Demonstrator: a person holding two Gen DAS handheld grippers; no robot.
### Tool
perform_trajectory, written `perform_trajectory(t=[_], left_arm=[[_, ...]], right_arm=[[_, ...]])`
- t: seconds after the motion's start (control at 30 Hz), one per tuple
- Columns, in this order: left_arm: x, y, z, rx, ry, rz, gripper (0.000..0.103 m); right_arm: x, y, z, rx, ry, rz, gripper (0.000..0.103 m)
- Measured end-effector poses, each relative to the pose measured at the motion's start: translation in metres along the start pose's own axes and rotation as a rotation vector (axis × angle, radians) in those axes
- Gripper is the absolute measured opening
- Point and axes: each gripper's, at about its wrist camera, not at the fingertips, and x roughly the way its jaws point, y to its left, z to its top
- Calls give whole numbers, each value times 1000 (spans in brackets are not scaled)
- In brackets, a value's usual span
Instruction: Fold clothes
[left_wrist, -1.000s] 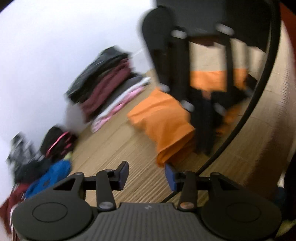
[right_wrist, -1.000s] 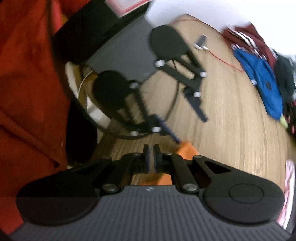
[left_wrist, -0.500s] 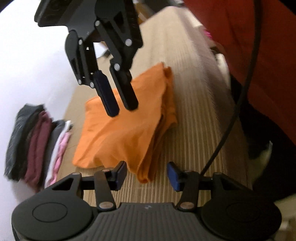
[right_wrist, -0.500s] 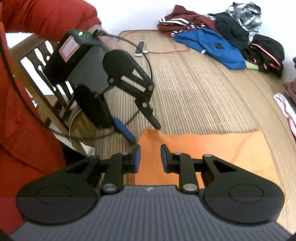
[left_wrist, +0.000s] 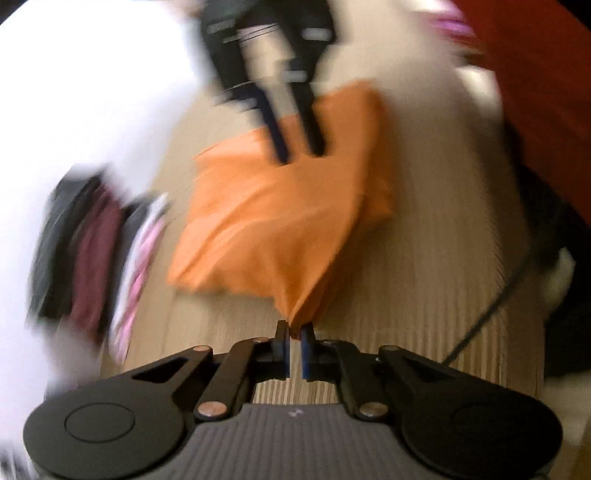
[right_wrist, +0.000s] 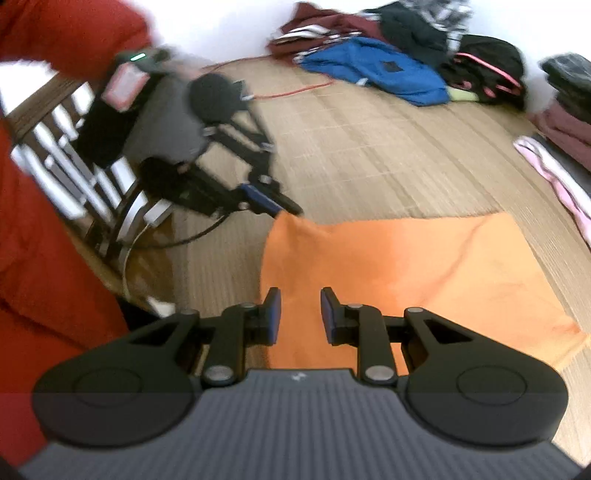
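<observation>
Woven mat (right_wrist: 369, 155), pinched orange garment (left_wrist: 280, 229)

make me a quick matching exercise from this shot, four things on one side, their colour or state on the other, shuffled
Things:
1. left hand-held gripper
2. right hand-held gripper
3. garment being folded
4. jacket by the far wall

States or colours:
A. blue
B. open above the cloth
C. orange
D. shut on a corner of cloth

Pairs: 1-D, 2-B, 3-C, 4-A

Folded stack (left_wrist: 92, 251) blurred; red sleeve (right_wrist: 55, 33) cut off by edge.
</observation>
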Motion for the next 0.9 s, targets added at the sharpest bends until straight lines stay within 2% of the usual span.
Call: perform_trajectory(t=[0.17, 0.2, 0.27, 0.33, 0.4, 0.43, 0.5, 0.53, 0.6, 0.63, 0.7, 0.8, 0.87, 0.9], left_arm=[[-11, 1, 1, -495, 144, 227, 2], [-14, 1, -2, -580, 166, 251, 3], [-24, -3, -8, -682, 177, 243, 5], [-33, -9, -12, -679, 170, 217, 7], [-32, -12, -7, -603, 156, 216, 8], [-29, -12, -4, -567, 143, 217, 10], [-22, -7, 2, -510, 107, 221, 22], [-19, -2, 5, -510, 84, 213, 29], [-13, 12, 10, -563, 40, 181, 29], [-5, 23, 15, -611, 25, 166, 29], [19, 50, 18, -771, 35, 116, 28], [62, 76, 5, -987, 181, -118, 22], [68, 84, -1, -1103, 225, -168, 10], [68, 87, -1, -1140, 254, -181, 7]], right_arm=[[2, -28, -6, 218, -74, -47, 26], [2, -34, -7, 256, -87, -57, 26], [4, -45, -9, 309, -107, -78, 26], [6, -53, -9, 326, -112, -92, 26], [11, -59, -7, 325, -110, -102, 26], [13, -62, -6, 323, -109, -108, 26], [18, -65, -2, 317, -118, -146, 26], [19, -65, -1, 317, -128, -171, 26], [24, -70, 2, 323, -149, -216, 26], [26, -72, 2, 327, -154, -240, 26], [27, -76, 0, 335, -158, -311, 26], [23, -89, -10, 377, -164, -373, 26], [24, -103, -20, 423, -128, -404, 26], [24, -115, -29, 505, -108, -407, 25]])
